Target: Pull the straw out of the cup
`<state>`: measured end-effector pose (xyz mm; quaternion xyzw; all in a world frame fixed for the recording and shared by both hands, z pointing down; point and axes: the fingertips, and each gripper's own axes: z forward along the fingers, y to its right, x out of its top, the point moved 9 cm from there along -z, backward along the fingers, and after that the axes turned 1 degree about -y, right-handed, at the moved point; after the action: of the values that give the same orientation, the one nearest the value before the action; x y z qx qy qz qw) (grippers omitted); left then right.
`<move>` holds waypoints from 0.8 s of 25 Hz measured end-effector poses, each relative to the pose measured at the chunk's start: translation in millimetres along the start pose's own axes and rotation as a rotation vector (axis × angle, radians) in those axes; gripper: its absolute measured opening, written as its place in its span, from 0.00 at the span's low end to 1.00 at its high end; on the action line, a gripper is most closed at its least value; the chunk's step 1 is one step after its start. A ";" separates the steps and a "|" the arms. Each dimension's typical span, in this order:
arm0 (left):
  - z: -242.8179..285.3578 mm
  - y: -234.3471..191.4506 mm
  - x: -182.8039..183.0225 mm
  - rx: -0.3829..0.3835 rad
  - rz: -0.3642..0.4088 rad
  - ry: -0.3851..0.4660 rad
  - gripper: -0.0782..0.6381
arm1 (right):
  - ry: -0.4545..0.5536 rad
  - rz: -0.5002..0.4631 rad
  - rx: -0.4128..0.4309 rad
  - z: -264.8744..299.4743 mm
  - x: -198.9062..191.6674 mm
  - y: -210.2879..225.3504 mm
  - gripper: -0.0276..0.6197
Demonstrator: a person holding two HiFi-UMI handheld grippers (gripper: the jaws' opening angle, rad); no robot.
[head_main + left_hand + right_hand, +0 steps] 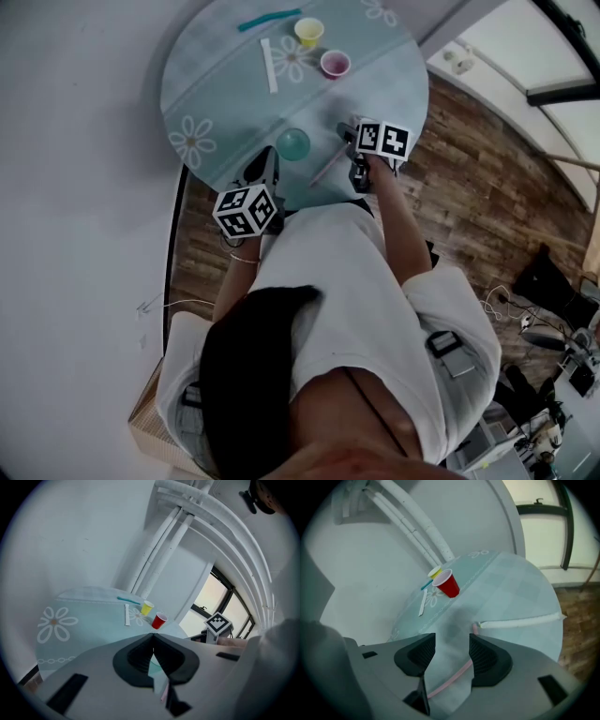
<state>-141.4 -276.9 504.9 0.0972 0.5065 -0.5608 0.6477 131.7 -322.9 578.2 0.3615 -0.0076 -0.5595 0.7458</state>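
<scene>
Since the pink straw lies flat on the table, out of the green cup, you're at release. Your right gripper gapes empty over it, and your left gripper looks pinched on the cup's rim. Next, lift the 2 clear without nudging anything.
</scene>
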 end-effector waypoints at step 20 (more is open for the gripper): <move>-11.6 14.7 24.8 -0.114 0.030 0.084 0.12 | 0.439 -0.192 0.121 -107.0 16.7 -68.4 0.36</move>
<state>-139.1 -279.2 473.9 0.0912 0.5627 -0.5166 0.6389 125.7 -287.9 455.1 0.5175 0.1553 -0.5345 0.6499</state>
